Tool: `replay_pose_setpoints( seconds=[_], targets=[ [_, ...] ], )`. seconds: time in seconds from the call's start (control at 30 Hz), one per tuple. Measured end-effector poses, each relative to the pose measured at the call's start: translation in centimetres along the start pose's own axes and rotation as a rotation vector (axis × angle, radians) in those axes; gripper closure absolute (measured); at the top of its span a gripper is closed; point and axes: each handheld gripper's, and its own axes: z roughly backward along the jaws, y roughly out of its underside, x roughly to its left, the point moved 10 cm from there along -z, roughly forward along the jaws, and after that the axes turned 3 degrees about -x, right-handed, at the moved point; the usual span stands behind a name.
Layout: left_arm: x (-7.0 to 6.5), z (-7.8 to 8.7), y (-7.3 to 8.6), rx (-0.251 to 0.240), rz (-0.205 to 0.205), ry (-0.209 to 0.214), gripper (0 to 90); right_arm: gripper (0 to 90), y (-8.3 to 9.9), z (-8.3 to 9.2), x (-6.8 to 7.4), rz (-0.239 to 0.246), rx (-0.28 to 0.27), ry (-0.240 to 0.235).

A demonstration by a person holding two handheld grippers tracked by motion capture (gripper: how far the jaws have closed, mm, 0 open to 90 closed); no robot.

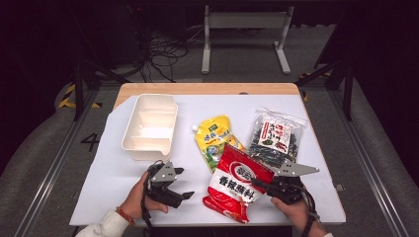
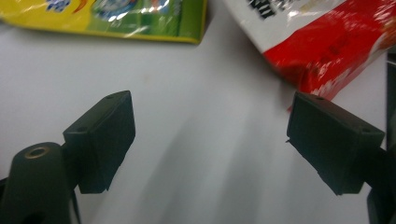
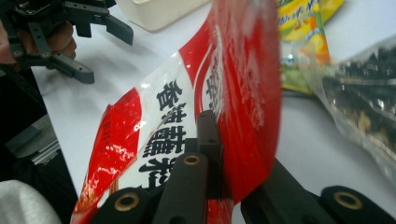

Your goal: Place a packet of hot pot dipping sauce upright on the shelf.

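Observation:
A red and white snack packet (image 1: 234, 185) lies near the table's front edge, its right side lifted off the white sheet. My right gripper (image 1: 258, 184) is shut on that right edge; in the right gripper view the jaws (image 3: 228, 137) pinch the red film (image 3: 243, 84), one jaw in front and the other behind it. My left gripper (image 1: 185, 182) stands open just left of the packet, nothing between its fingers (image 2: 210, 135). In the left gripper view the packet's corner (image 2: 322, 42) lies just beyond the right jaw. The right gripper view shows the left gripper (image 3: 106, 55) open at the upper left.
A yellow-green spouted pouch (image 1: 215, 138) lies behind the red packet, partly under it. A clear bag of dark seaweed (image 1: 274, 136) sits at the right. A white divided tray (image 1: 150, 126) stands at the back left. The white sheet (image 1: 104, 182) covers the wooden table.

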Motion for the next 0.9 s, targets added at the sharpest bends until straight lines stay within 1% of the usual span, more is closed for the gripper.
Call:
replay_pose_setpoints(
  seconds=[0.03,0.07,0.13,0.17,0.2,0.23,0.27,0.3,0.33,0.37,0.4,0.43,0.5,0.53,0.6,0.67,0.7,0.77,0.8,0.83,0.87,0.9],
  targets=[
    [-0.4,-0.4,-0.4,-0.005,0.0,0.028,16.1,90.0,-0.3,-0.2,0.2,0.016,-0.004,-0.006],
    [-0.6,-0.6,-0.6,-0.006,-0.005,0.044,16.7,90.0,-0.8,-0.5,0.3,0.038,-0.01,-0.006],
    [-0.9,-1.2,-1.3,-0.015,0.001,0.074,17.3,90.0,-1.7,-0.8,0.6,0.064,-0.03,-0.006],
    [-1.2,-1.4,-1.6,-0.023,0.014,0.098,17.9,90.0,-2.2,-0.9,0.8,0.076,-0.04,-0.012],
    [-1.2,-1.4,-1.6,-0.023,0.014,0.098,18.5,90.0,-2.2,-0.9,0.8,0.076,-0.04,-0.012],
    [-1.3,-1.7,-1.9,-0.031,0.019,0.11,19.2,90.0,-3.2,-1.0,1.2,0.101,-0.066,-0.022],
    [-1.4,-2.0,-2.4,-0.04,0.032,0.136,19.4,90.0,-3.5,-1.0,1.4,0.111,-0.078,-0.027],
    [-1.5,-2.2,-2.6,-0.048,0.037,0.151,19.8,90.0,-3.8,-1.0,1.6,0.127,-0.088,-0.032],
    [-1.5,-2.4,-2.8,-0.055,0.042,0.156,21.3,90.0,-4.1,-1.1,1.9,0.14,-0.095,-0.036],
    [-1.5,-2.4,-2.8,-0.055,0.042,0.156,22.4,90.0,-4.1,-1.1,1.9,0.14,-0.095,-0.036],
    [-1.6,-2.6,-3.1,-0.063,0.049,0.174,22.4,90.0,-4.3,-1.2,2.2,0.152,-0.1,-0.041],
    [-1.6,-2.7,-3.3,-0.07,0.052,0.18,24.7,90.0,-4.6,-1.2,2.5,0.165,-0.114,-0.05],
    [-1.8,-2.9,-3.5,-0.077,0.049,0.191,28.5,90.0,-4.9,-1.1,2.9,0.183,-0.125,-0.062],
    [-1.9,-3.1,-3.6,-0.078,0.042,0.192,30.5,90.0,-5.0,-1.1,3.1,0.183,-0.13,-0.064],
    [-2.0,-3.4,-3.8,-0.082,0.032,0.189,35.4,90.0,-5.1,-1.2,3.3,0.186,-0.138,-0.075],
    [-2.2,-3.5,-3.8,-0.082,0.02,0.192,42.3,90.0,-5.1,-1.1,3.5,0.189,-0.146,-0.084],
    [-2.4,-3.6,-4.0,-0.092,0.018,0.2,44.9,90.0,-5.1,-1.0,3.5,0.188,-0.149,-0.088],
    [-2.7,-3.7,-4.3,-0.112,0.013,0.219,55.3,90.0,-5.1,-1.0,3.6,0.193,-0.15,-0.086],
    [-2.8,-3.7,-4.4,-0.119,0.005,0.231,59.6,90.0,-5.2,-1.0,3.7,0.188,-0.155,-0.09],
    [-3.1,-3.7,-4.5,-0.126,-0.004,0.244,66.5,90.0,-5.2,-1.0,3.7,0.189,-0.152,-0.086],
    [-3.3,-3.7,-4.6,-0.129,-0.019,0.251,71.5,90.0,-5.2,-1.0,3.6,0.189,-0.152,-0.085],
    [-3.4,-3.6,-4.6,-0.136,-0.024,0.255,77.4,90.0,-5.2,-1.0,3.6,0.185,-0.153,-0.087]
  ],
)
